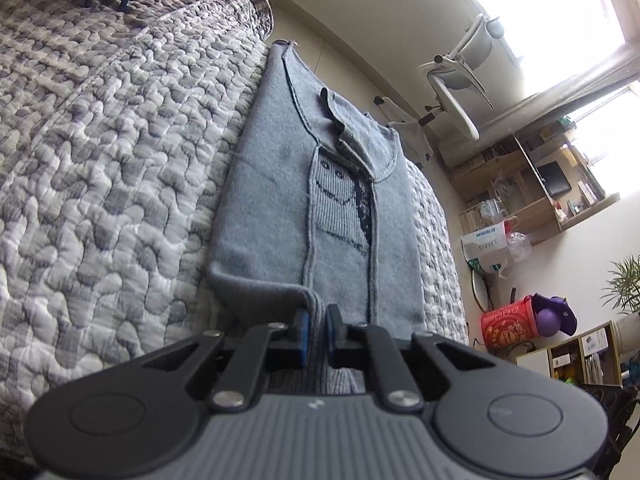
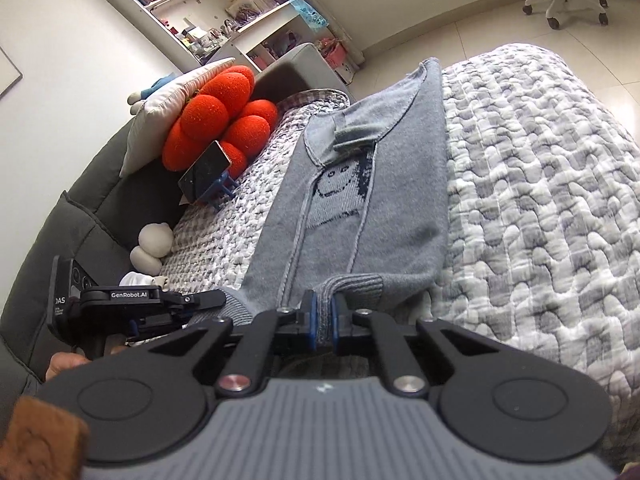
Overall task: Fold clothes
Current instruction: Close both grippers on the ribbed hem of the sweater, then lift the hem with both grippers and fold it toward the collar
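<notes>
Left wrist view first: the left gripper (image 1: 317, 334) is clamped on the ribbed hem of the grey sweater (image 1: 276, 208), blue pads squeezing a bunched bit of the near edge. The sweater lies lengthwise on the quilt (image 1: 100, 152), sleeves already folded in over the front, collar at the far end near the bed's edge. Desk chair (image 1: 460, 80) and shelves sit way off in the background.

Right wrist view: same deal. The right gripper (image 2: 323, 322) is pinched on the hem too, further along that edge, and you can see the left gripper (image 2: 216, 300) just beside it with a hand (image 2: 66, 362) underneath. Sweater (image 2: 400, 200) runs away toward the red cushion (image 2: 224, 120) and a phone on a stand (image 2: 206, 174).

What I'd worry about: both grips look like they've only got a thin bite of ribbing. If the hem gets carried toward the collar unevenly, one corner will lag and the fold goes crooked. The tucked sleeves could also flop loose as the fabric lifts. And the knit's heavy enough that a shallow pinch might just slip out.
</notes>
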{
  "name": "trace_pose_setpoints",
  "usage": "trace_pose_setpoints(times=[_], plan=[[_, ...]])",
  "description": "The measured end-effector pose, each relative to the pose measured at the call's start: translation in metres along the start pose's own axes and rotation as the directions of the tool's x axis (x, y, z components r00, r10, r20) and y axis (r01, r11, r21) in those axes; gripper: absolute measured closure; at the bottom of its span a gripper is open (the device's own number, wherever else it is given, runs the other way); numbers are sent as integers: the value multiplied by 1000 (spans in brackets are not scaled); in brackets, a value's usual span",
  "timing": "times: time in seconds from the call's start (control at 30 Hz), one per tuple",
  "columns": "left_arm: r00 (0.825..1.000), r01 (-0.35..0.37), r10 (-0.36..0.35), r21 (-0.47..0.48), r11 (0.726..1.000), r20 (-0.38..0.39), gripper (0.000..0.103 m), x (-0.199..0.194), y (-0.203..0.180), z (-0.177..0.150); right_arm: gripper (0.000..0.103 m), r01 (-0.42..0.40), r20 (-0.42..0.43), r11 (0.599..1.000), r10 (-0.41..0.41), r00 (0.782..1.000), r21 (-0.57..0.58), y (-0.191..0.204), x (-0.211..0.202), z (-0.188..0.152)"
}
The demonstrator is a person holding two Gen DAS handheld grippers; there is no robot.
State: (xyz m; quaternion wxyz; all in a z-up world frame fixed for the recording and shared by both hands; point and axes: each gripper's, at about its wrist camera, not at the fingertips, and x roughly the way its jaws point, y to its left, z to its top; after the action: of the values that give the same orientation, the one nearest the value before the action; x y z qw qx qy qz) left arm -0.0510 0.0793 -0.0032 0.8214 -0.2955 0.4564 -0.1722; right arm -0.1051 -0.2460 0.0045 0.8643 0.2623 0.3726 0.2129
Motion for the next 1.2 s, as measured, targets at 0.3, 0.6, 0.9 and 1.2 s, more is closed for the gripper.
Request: trace_pose_setpoints(times=[0.3, 0.6, 0.9, 1.2], plan=[[1000, -26, 26, -5, 1000, -17, 95, 35, -17, 66, 94, -21, -35, 999, 23, 999, 48, -2, 32, 75], [994, -82, 70, -162, 983, -80, 95, 84, 25, 107, 93, 70, -108, 981, -50, 993, 182, -62, 91, 116], [993, -121, 120, -129, 984, -19, 67, 78, 38, 126, 80, 84, -128, 950, -47, 991, 301, -90, 105, 126], [997, -65, 63, 61, 996, 35, 61, 67, 35, 134, 58, 81, -28, 995, -79, 996, 62, -70, 85, 143]])
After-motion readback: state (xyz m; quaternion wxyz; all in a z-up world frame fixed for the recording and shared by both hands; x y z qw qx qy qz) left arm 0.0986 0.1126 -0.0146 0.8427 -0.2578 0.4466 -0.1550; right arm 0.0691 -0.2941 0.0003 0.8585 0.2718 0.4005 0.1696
